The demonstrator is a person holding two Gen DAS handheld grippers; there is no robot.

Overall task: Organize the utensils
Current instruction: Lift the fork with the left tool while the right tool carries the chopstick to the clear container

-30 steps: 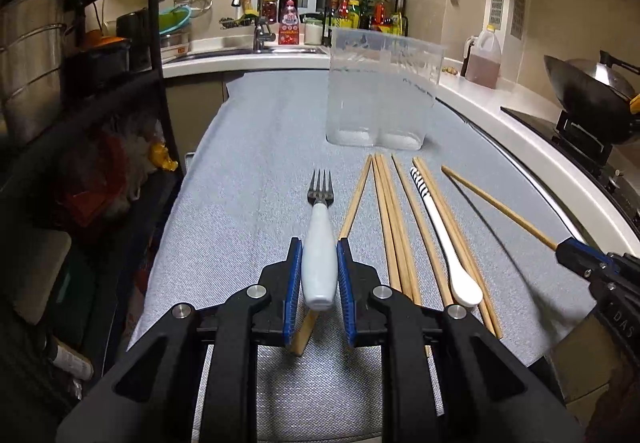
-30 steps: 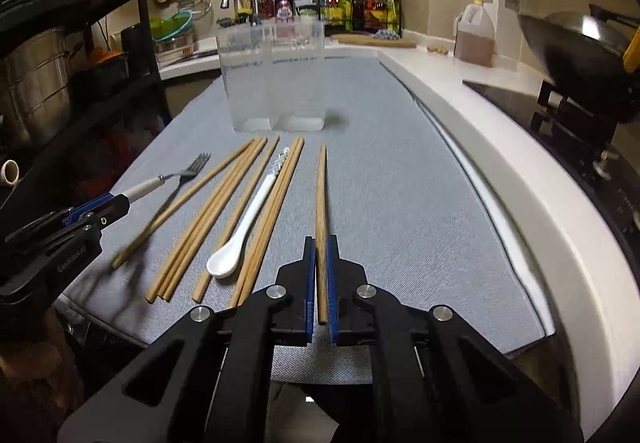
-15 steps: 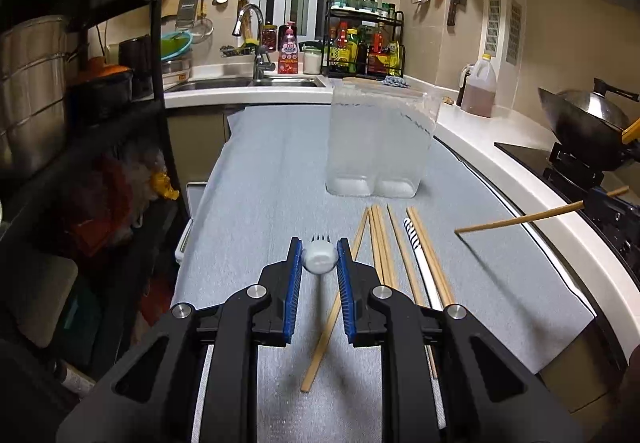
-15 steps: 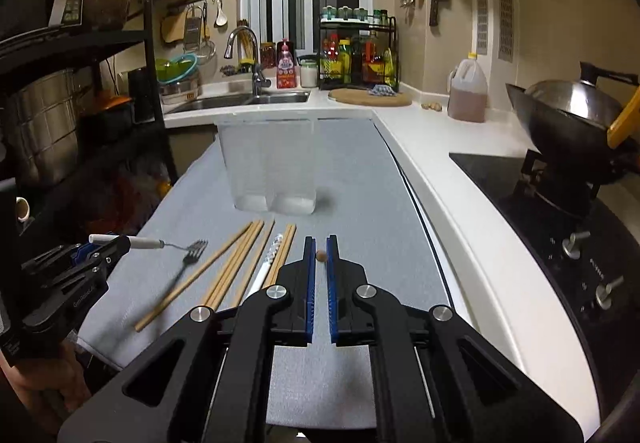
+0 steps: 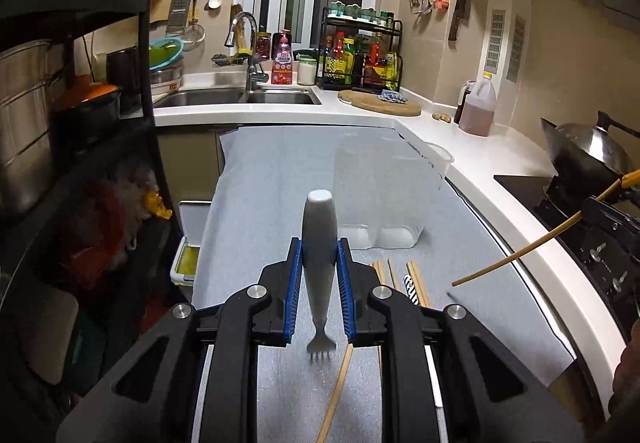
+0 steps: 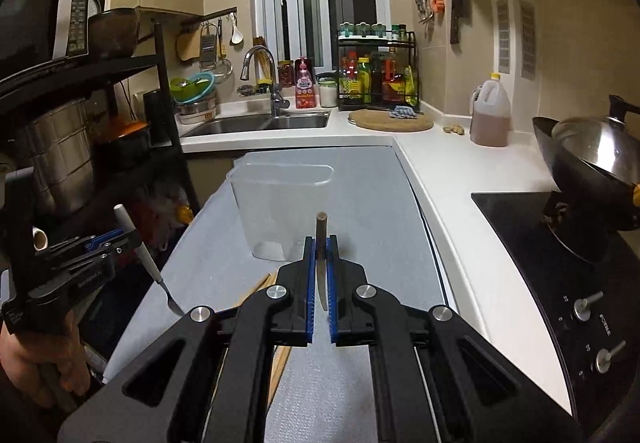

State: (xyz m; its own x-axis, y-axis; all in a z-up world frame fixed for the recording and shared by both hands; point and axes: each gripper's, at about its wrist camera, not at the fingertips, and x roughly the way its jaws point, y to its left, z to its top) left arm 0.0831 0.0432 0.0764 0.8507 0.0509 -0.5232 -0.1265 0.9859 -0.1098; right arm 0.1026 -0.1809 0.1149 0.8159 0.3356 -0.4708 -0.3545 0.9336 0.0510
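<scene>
My left gripper [image 5: 319, 245] is shut on a white-handled fork [image 5: 318, 215], held above the grey mat [image 5: 272, 179] with the handle up and the tines hanging down. My right gripper [image 6: 320, 243] is shut on a single wooden chopstick [image 6: 321, 223], lifted and tilted steeply. A clear plastic holder [image 5: 384, 195] stands upright on the mat just beyond both grippers, also seen as the holder [image 6: 282, 203] in the right wrist view. Several chopsticks [image 5: 416, 281] and a striped spoon handle [image 5: 410, 283] lie on the mat below. In the right wrist view the left gripper [image 6: 96, 247] carries the fork [image 6: 136, 239] at the left.
A black shelf rack [image 5: 80, 115] with pots lines the left side. A wok [image 6: 580, 159] sits on the stove [image 6: 560, 283] at the right. At the back are the sink [image 5: 236, 97], a bottle rack [image 5: 360, 59], a round board [image 5: 380, 107] and an oil jug [image 5: 476, 111].
Both grippers have risen off the mat with their utensils. The fork swung from lying flat to handle-up with tines down. The chopstick also tipped up off the mat.
</scene>
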